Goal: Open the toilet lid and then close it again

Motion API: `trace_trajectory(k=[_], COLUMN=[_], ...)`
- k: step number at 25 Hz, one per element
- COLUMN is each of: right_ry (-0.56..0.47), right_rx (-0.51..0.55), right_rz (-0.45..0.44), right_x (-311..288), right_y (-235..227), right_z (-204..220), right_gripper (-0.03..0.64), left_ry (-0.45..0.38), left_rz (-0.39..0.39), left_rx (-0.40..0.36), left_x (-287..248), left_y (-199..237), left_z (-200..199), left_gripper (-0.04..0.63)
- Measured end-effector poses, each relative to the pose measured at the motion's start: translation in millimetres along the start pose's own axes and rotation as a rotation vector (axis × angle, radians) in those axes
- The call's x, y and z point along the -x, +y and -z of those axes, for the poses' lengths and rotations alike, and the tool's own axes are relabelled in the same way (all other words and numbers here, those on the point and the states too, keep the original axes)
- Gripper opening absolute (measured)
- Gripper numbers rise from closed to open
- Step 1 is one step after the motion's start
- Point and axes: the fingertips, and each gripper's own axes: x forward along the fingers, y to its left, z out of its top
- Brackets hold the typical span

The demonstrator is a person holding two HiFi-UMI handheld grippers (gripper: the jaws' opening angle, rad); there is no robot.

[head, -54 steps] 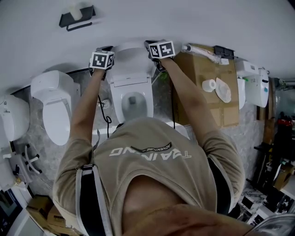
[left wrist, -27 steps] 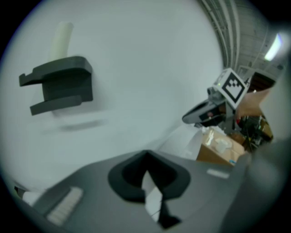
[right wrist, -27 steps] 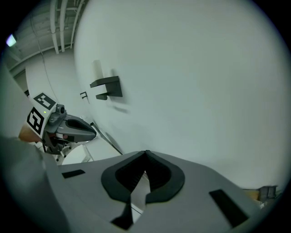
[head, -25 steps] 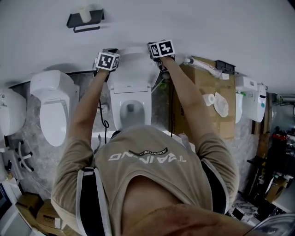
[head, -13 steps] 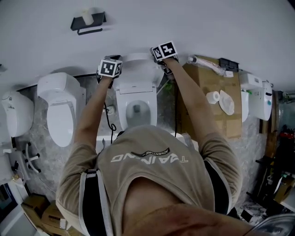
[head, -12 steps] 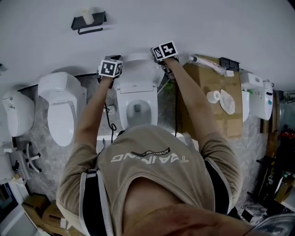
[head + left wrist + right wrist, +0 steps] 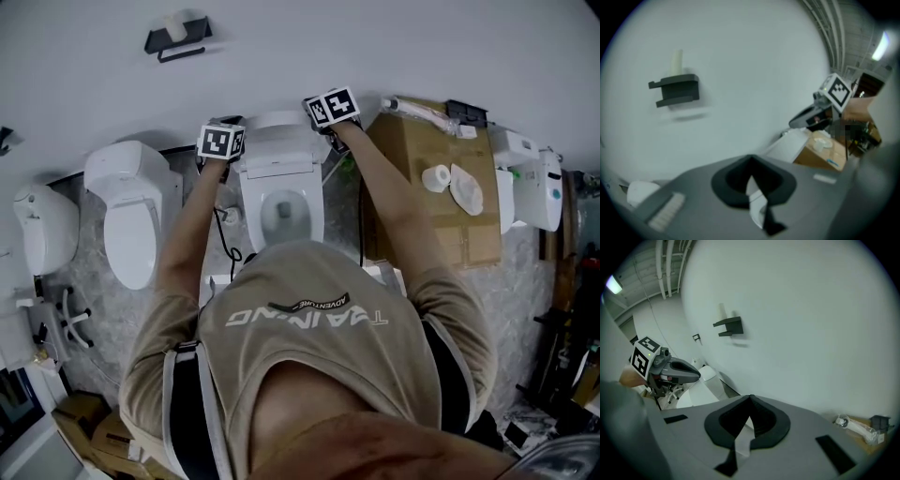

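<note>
White lid (image 7: 279, 141): upright at 12 o'clock, bowl (image 7: 281, 211) open below.
Left gripper (image 7: 752, 180): jaws pinched on lid's 9 o'clock edge.
Right gripper (image 7: 746, 420): pinched likewise at 3 o'clock.
Closing: best lowered evenly, slowly.

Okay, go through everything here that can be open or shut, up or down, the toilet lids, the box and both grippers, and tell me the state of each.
toilet lid: raised upright, bowl exposed.
left gripper: shut on the toilet lid's edge.
right gripper: shut on the toilet lid's opposite edge.
neighbouring toilet's lid: down, closed.
cardboard box: appears closed, with a paper roll on top.
</note>
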Motion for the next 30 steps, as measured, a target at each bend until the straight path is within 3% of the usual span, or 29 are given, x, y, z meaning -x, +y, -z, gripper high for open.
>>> trace_trajectory(k=[9, 18, 22, 27, 30], right_ry=[0.001, 0.017, 0.024, 0.072, 0.131], right_rx=[0.021, 0.045, 0.029, -0.008, -0.023], right_rz=[-0.069, -0.144, -0.178, -0.200, -0.186], right_x=[20, 38, 41, 41, 42], right_y=[43, 75, 88, 118, 127], right_z=[43, 94, 109, 149, 180], right_gripper=[0.011, 0.011, 0.011, 0.011, 0.011], left_ry=[-0.013, 0.056, 0.088, 0.170, 0.172], left_rz=[-0.008, -0.047, -0.013, 0.071, 0.119], left_rx=[0.057, 0.064, 0.065, -0.048, -0.007], left_x=[37, 61, 67, 83, 89], left_y=[-35, -65, -75, -96, -111], left_z=[43, 86, 101, 140, 166], left_gripper=[0.002, 0.002, 0.002, 0.002, 0.002])
